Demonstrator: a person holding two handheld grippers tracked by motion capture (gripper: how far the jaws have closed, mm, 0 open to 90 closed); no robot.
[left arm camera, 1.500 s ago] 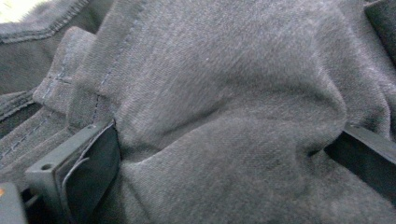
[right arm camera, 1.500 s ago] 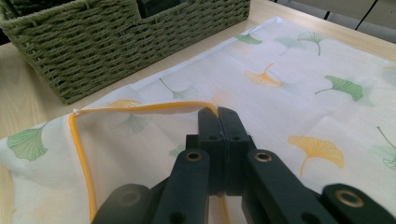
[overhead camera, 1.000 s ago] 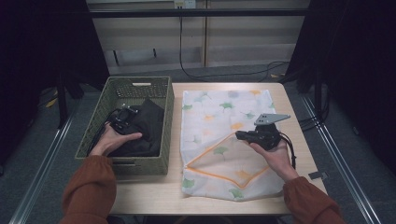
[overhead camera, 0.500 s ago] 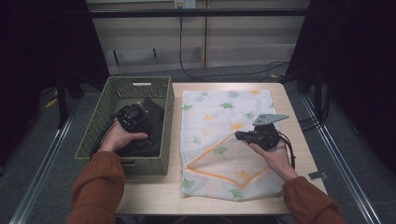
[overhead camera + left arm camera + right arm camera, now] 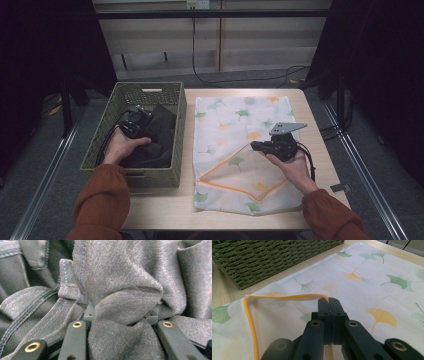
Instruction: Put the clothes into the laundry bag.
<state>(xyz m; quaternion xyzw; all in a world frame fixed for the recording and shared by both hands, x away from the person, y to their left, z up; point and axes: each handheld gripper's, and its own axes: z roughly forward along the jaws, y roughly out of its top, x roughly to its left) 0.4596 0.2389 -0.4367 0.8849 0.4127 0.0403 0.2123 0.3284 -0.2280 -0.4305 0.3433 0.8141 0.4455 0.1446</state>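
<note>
A dark grey garment (image 5: pixel 161 136) lies in the green woven basket (image 5: pixel 150 88) at the left of the table. My left gripper (image 5: pixel 146 120) is pressed down into it. Its jaws have just been closing, and a bunched fold of the garment (image 5: pixel 120 277) is pinched inside the left gripper (image 5: pixel 120 313). A white mesh bag with a leaf print (image 5: pixel 235 122) lies flat to the right of the basket. My right gripper (image 5: pixel 255 146) is shut on the bag's yellow-trimmed mouth edge (image 5: pixel 287 297) and lifts it slightly. In its own view the right gripper (image 5: pixel 328 301) has both jaws pressed together.
The basket's woven wall (image 5: pixel 262 260) stands close to the bag's left side, with a strip of bare wooden table (image 5: pixel 310 115) around the bag. A small dark object (image 5: pixel 339 188) lies at the table's right edge. Cables run across the floor beyond the table.
My left hand has moved a little farther into the basket and onto the garment. The right hand and the bag have stayed still.
</note>
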